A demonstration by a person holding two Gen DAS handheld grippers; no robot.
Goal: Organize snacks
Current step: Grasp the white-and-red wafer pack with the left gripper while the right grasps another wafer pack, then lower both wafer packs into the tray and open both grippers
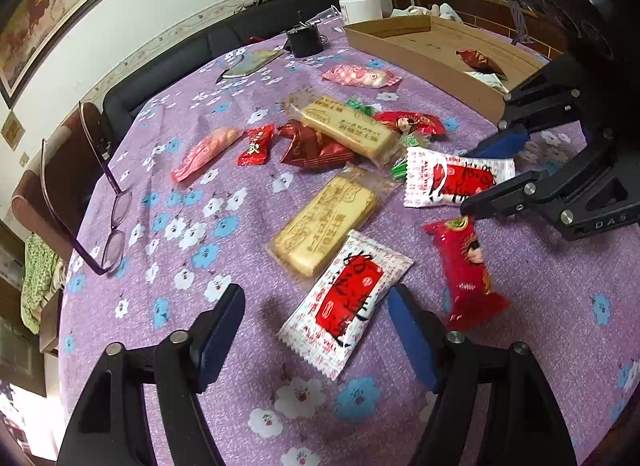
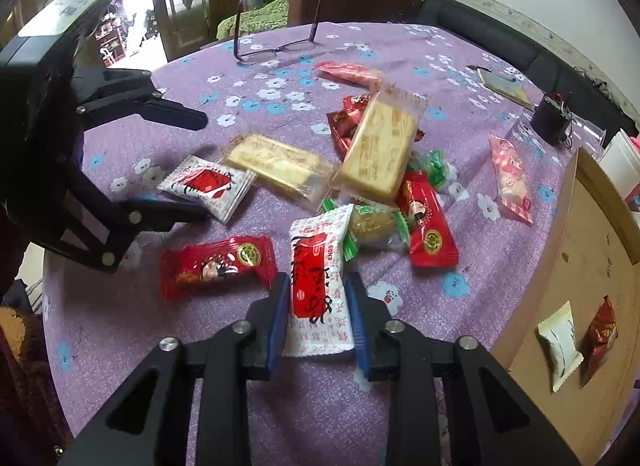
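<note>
Purple floral tablecloth [image 1: 168, 169] covers the round table, strewn with crinkly foil and plastic snack packets. Nearest the left gripper [image 1: 316, 330] lies a white-and-red sachet with serrated ends [image 1: 346, 304], between its blue-padded jaws, which stand wide and clear of it. The right gripper [image 2: 318, 322] has its jaws narrowed onto a second white-and-red sachet [image 2: 320, 286], pads pressing its sides. Two clear-wrapped yellow biscuit bars [image 1: 326, 225] lie mid-table. A shallow cardboard tray [image 2: 576, 266] beside them holds a cream packet [image 2: 558, 346] and a dark-red packet [image 2: 602, 332].
</note>
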